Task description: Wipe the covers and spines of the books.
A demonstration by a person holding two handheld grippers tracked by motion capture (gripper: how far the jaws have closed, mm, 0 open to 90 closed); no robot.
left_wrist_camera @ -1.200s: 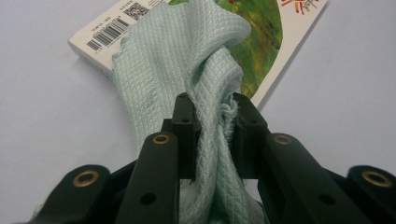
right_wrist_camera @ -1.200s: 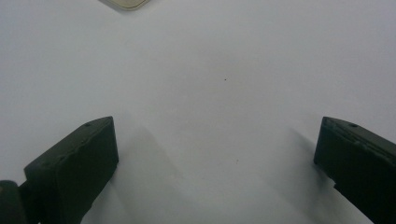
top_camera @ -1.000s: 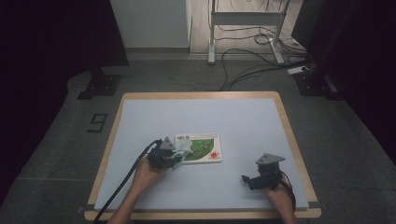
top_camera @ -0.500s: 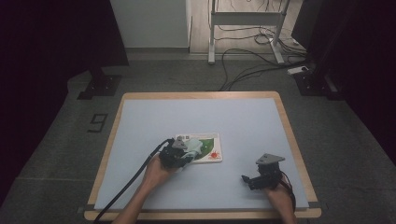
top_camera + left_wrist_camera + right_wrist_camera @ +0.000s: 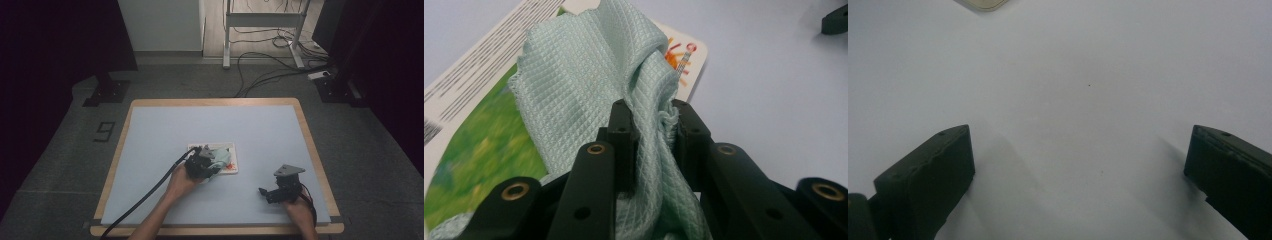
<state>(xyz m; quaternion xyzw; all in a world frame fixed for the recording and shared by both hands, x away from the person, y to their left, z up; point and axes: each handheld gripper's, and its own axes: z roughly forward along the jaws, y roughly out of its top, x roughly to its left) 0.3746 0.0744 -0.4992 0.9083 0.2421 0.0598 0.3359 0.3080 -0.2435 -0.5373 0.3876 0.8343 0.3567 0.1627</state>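
Observation:
A pale green waffle-weave cloth (image 5: 589,70) is pinched between the jaws of my left gripper (image 5: 651,117), which is shut on it. The cloth drapes over a printed card (image 5: 469,130) with green artwork and an orange mark, lying flat on the table. From above, the left gripper (image 5: 202,162) and cloth (image 5: 220,157) rest over the card (image 5: 230,167) near the table's middle. My right gripper (image 5: 267,192) sits near the front right of the table, jaws wide apart with nothing between them; its own view shows both fingers (image 5: 928,175) over bare surface.
The pale blue table top (image 5: 260,135) has a wooden rim (image 5: 310,145). A corner of the card (image 5: 980,4) peeks in at the top of the right gripper view. A black cable (image 5: 145,197) trails from the left gripper. Dark floor, cables and a stand lie beyond.
My left gripper has slid rightward across the card, dragging the cloth with it. The right gripper has stayed where it was.

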